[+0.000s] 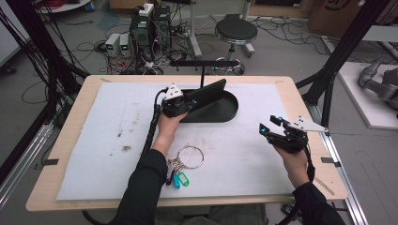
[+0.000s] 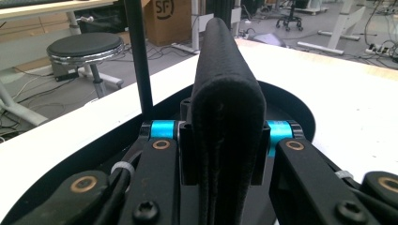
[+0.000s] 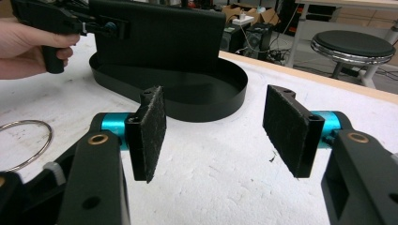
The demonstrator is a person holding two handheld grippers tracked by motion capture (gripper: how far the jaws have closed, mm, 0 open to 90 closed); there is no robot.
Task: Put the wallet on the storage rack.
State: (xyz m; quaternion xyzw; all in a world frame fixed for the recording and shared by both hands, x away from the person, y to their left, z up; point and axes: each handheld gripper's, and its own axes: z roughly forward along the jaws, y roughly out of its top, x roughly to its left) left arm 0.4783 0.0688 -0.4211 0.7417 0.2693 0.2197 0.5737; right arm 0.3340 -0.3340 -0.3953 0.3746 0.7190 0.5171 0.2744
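A flat black fabric-covered case (image 1: 210, 92) stands on edge, tilted, over a black oval tray (image 1: 226, 114). My left gripper (image 1: 190, 101) is shut on the case's near end. In the left gripper view both pads press the case (image 2: 225, 70) from either side, with the tray's rim (image 2: 293, 101) behind. In the right gripper view the case (image 3: 159, 33) rises from the tray (image 3: 206, 101), with the left gripper (image 3: 110, 27) clamped on its left edge. My right gripper (image 1: 270, 125) hovers open over the white mat at the right, and nothing lies between its pads (image 3: 150, 131).
A large metal key ring (image 1: 190, 157) with coloured tags (image 1: 178, 179) lies on the white mat (image 1: 94, 140) near the front centre. A black T-shaped post (image 1: 202, 70) rises behind the tray. A stool (image 1: 236, 32) and cables stand beyond the table.
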